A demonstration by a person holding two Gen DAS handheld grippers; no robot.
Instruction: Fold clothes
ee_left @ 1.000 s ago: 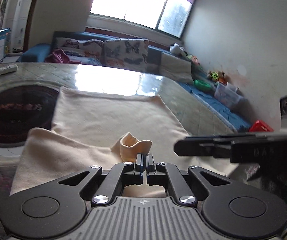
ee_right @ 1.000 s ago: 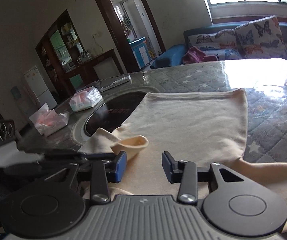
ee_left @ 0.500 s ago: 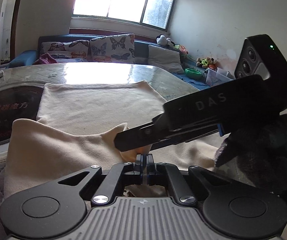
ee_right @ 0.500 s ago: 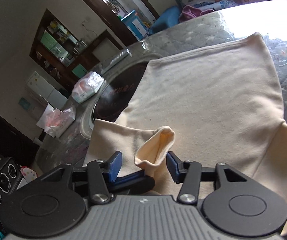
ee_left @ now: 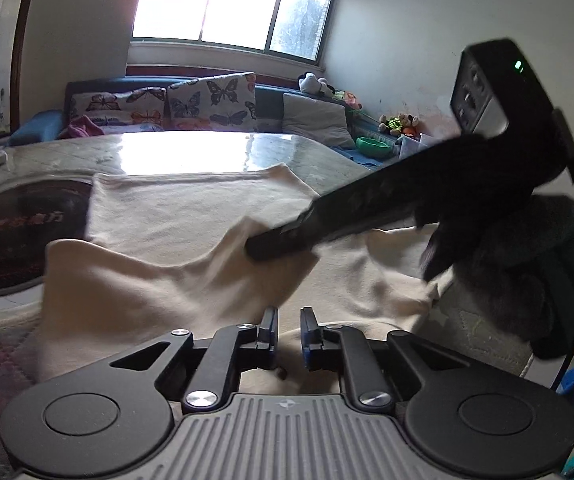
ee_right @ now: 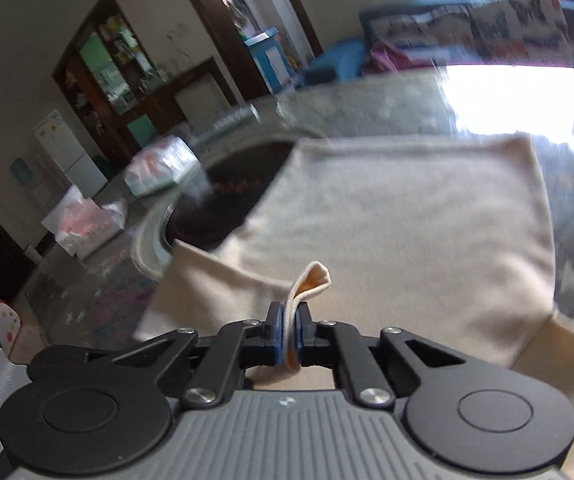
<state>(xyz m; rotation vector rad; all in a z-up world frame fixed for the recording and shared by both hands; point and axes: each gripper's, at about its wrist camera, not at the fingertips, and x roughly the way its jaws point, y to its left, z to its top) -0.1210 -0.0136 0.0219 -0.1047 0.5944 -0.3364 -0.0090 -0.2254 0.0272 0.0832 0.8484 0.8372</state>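
A cream garment (ee_left: 191, 208) lies spread on the quilted table (ee_left: 67, 152). In the right wrist view, my right gripper (ee_right: 290, 334) is shut on a raised fold of the garment (ee_right: 407, 216), and a small loop of cloth (ee_right: 313, 280) sticks up past the pads. The left wrist view shows the right gripper (ee_left: 271, 246) reaching in from the right, with the cloth pulled up in a peak at its tips. My left gripper (ee_left: 289, 330) sits just below that peak. Its jaws are opening, a narrow gap shows, and nothing is pressed between the pads.
A dark round cooktop (ee_left: 15, 232) is set into the table at the left, partly under the garment. Plastic bags (ee_right: 87, 220) and a tissue pack (ee_right: 159, 168) lie beyond the cooktop (ee_right: 223, 200). A sofa with butterfly cushions (ee_left: 207, 100) stands behind the table.
The right gripper came in over the fold that the left gripper pinched and shut on it. The left jaws then parted and released the cloth, which now hangs from the right gripper.
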